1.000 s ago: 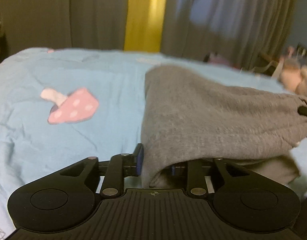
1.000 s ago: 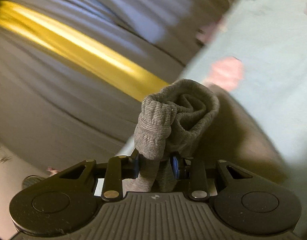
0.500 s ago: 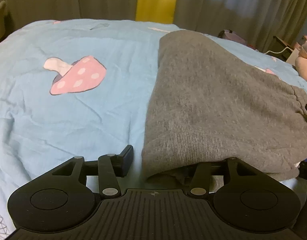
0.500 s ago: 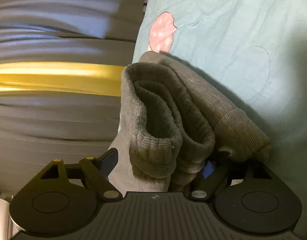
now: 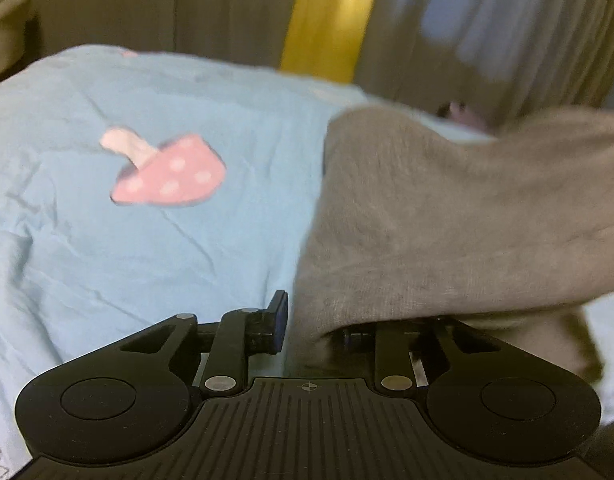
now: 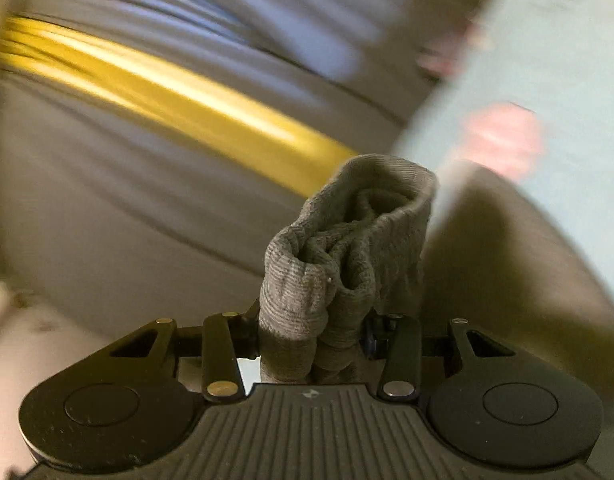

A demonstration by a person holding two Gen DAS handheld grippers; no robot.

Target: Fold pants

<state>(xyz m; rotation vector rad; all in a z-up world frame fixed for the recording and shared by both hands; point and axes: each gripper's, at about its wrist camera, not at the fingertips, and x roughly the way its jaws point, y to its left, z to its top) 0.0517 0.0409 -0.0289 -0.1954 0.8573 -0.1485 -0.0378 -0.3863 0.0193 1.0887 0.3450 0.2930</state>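
Note:
The grey knit pants (image 5: 447, 216) lie on a light blue bedsheet (image 5: 107, 240), folded over, their right part lifted off the bed. My left gripper (image 5: 313, 330) is shut on the near edge of the pants; its left finger (image 5: 277, 320) shows, its right finger is hidden under the cloth. In the right wrist view, my right gripper (image 6: 311, 340) is shut on the bunched ribbed cuffs (image 6: 343, 248) of the pants, which stand up between its fingers. The rest of the pants (image 6: 507, 260) hang down to the right.
A pink mushroom print (image 5: 167, 172) marks the sheet left of the pants. Grey curtains (image 5: 167, 8) with a yellow stripe (image 5: 327, 16) hang behind the bed. Both views are blurred by motion.
Both grippers have closed on the pants again after opening half a second ago. The right one has swung up, lifting the cuffs and the right side of the pants off the bed.

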